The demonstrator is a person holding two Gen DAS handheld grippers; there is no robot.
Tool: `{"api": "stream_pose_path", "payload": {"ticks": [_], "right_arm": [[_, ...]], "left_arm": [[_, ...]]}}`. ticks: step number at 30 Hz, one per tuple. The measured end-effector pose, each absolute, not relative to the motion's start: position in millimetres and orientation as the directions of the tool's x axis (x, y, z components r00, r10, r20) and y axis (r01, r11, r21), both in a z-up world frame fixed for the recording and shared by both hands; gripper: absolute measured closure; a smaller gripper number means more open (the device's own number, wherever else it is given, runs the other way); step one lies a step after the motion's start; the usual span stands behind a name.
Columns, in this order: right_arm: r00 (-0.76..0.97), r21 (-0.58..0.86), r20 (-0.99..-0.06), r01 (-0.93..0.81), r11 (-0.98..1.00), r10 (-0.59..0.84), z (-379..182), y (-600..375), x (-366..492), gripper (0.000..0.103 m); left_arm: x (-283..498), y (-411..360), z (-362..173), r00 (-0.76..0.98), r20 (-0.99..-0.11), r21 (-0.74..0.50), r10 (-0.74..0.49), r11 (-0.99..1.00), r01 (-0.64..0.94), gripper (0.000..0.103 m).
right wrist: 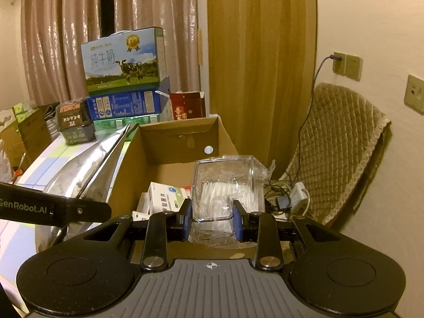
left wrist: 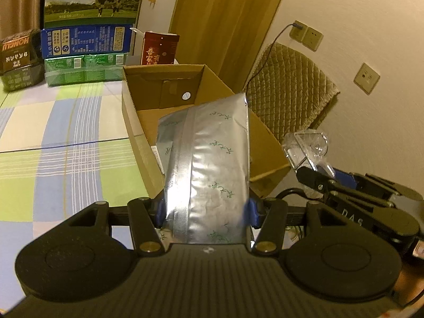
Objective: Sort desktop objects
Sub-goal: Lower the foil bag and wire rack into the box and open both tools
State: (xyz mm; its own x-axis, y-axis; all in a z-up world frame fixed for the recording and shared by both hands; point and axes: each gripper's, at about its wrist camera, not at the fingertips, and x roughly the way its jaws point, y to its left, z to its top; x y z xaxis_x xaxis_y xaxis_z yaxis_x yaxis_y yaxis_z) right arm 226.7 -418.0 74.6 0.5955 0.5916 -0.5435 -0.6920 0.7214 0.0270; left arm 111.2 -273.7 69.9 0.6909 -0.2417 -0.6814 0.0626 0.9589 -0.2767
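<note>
Desktop objects were on their way into the cardboard box (left wrist: 212, 79) when you reached this moment. Your left gripper (left wrist: 205, 212) clamped a silver foil pouch (left wrist: 209, 159) at middling width, its blue pads (left wrist: 250, 209) pressing both sides, the pouch held upright over the near end of the box. Your right gripper (right wrist: 212, 221) pinched a clear plastic container (right wrist: 228, 182), still in its crinkled wrap, with the jaws drawn narrow, above the box's right side. A white carton (right wrist: 161, 198) already lay inside. You were in the drop-off step; next, I judge, each load needed lowering clear of the box walls before you let go.
</note>
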Motion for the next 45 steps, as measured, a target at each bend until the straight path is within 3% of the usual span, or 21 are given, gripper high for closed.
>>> {"api": "stream_pose_path", "payload": {"ticks": [45], "right_arm": [[0.539, -0.023, -0.551, -0.773, 0.633, 0.638, 70.1, -340.7, 337.4, 0.075]], "left_arm": [[227.7, -263.0, 58.5, 0.703, -0.680, -0.364, -0.211, 0.929, -0.073, 0.053]]}}
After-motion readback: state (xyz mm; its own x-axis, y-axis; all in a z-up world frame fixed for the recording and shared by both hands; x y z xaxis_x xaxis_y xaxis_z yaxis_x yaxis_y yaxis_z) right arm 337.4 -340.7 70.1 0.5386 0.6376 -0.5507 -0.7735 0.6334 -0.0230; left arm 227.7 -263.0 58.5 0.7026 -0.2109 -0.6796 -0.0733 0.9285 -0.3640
